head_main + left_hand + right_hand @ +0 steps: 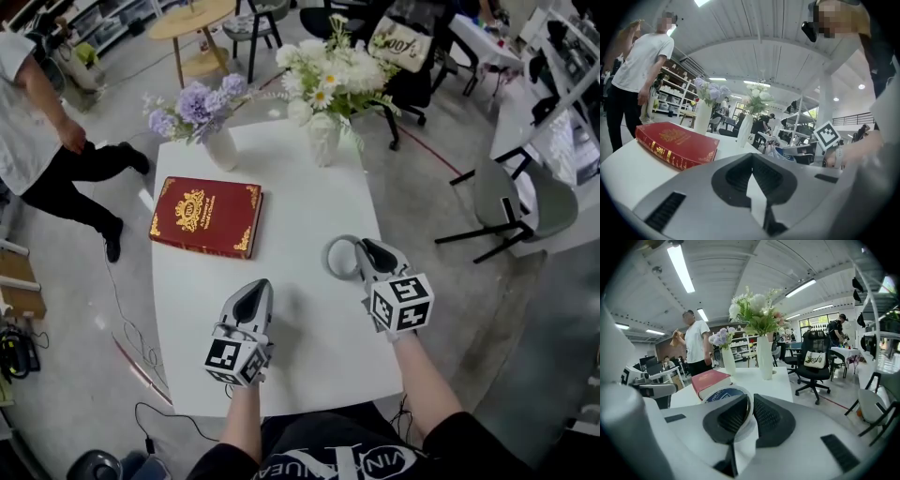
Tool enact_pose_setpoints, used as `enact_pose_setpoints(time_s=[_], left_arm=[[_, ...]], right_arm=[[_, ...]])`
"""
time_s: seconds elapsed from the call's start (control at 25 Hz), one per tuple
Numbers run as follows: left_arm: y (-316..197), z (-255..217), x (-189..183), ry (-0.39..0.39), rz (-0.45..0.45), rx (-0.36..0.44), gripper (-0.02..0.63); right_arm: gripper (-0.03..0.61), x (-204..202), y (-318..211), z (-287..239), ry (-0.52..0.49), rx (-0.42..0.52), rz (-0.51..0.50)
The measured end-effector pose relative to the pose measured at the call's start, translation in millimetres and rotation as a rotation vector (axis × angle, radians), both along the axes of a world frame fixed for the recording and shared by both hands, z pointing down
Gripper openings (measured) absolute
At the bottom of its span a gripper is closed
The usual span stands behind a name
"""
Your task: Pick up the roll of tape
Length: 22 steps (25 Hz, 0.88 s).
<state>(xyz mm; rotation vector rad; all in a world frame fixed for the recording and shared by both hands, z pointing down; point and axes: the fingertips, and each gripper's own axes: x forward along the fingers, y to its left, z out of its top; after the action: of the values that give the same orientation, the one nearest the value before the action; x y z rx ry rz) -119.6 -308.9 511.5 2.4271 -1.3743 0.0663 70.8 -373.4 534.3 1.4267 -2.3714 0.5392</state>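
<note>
Clamping thin wall of translucent tape roll [329,259] in right tool [359,251], right of gold-ornamented red hardcover book [206,216] on white bench [309,187]. Holding left tool [254,289] pressed together, empty, nearside of book.

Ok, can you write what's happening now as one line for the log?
right gripper: shut on roll of tape | left gripper: shut, empty | red book: flat on table

Roll of tape [329,259] [718,394], pale ring with blue-printed core, its wall pinched in the jaws of the right hand-held gripper [748,409]
</note>
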Motion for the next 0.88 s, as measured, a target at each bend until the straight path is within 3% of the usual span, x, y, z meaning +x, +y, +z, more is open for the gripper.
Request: enact_pose_setpoints(time_s=[0.88], left_arm=[[16.9,-66.9,-23.5,0.002,-0.045,0.12,0.002]], right_arm=[[0.054,-15.2,42.4,-91.7,-0.062,0.188,-0.053]])
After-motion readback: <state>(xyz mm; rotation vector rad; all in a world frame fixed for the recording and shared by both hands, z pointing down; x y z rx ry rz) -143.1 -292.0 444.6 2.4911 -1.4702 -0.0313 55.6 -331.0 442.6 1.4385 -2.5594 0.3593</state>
